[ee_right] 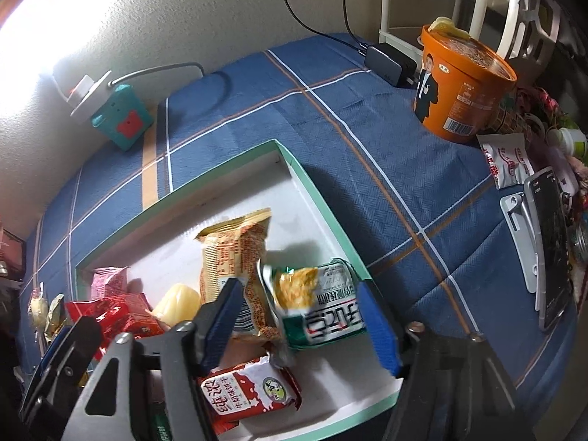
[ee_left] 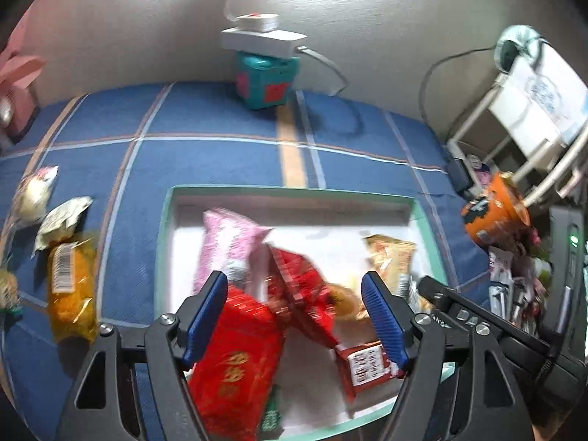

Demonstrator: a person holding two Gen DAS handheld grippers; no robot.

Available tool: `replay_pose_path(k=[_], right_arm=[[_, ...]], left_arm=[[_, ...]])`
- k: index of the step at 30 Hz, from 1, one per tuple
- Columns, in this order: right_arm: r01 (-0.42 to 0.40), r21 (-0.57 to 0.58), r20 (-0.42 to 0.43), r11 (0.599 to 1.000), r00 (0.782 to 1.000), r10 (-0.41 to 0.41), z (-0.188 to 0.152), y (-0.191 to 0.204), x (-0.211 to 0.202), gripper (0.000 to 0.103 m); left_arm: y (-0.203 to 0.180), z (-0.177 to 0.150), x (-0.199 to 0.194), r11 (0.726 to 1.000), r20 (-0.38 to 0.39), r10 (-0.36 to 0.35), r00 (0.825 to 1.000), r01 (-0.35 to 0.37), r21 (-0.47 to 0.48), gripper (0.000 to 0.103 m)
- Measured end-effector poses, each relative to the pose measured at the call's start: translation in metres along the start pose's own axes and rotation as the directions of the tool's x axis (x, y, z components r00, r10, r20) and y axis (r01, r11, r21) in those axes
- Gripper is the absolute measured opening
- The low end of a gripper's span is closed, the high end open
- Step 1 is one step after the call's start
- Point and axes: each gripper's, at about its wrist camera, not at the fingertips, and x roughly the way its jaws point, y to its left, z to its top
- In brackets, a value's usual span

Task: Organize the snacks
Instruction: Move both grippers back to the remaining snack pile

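A shallow white box with a teal rim [ee_left: 294,191] [ee_right: 205,185] lies on the blue checked cloth. My left gripper [ee_left: 294,283] hangs open over the box's near end. A big red packet [ee_left: 239,360] and a second red packet [ee_left: 305,294] lie blurred between its fingers, and the pads do not press them. A pink packet [ee_left: 228,242] lies behind them. My right gripper [ee_right: 299,286] is open over a green-and-white packet [ee_right: 319,305] and a tan packet [ee_right: 235,253], with its pads clear of both. A red-and-white milk packet [ee_right: 250,393] lies below.
Left of the box lie a yellow packet [ee_left: 70,286] and two pale packets [ee_left: 62,220]. An orange noodle cup [ee_right: 455,88], a charger [ee_right: 389,62], a white sachet [ee_right: 507,161] and a phone [ee_right: 551,246] sit to the right. A teal block under a power strip [ee_left: 264,81] stands by the wall.
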Motion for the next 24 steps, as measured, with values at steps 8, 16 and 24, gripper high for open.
replay_pose_path(k=[8, 16, 24], right_arm=[[-0.010, -0.029, -0.007, 1.000, 1.000, 0.009, -0.005, 0.008, -0.010, 0.086], [-0.049, -0.088, 0.016, 0.995, 0.999, 0.050, -0.014, 0.031, -0.026, 0.099], [-0.074, -0.198, 0.032, 0.977, 0.996, 0.082, -0.033, 0.075, -0.038, 0.103]], left_arm=[[0.033, -0.002, -0.008, 0.978, -0.016, 0.184, 0.983, -0.185, -0.094, 0.096], [0.072, -0.002, -0.022, 0.923, -0.007, 0.357, 0.934, -0.354, -0.152, 0.103], [0.098, -0.003, -0.043, 0.903, 0.029, 0.407, 0.913, -0.397, -0.166, 0.103]])
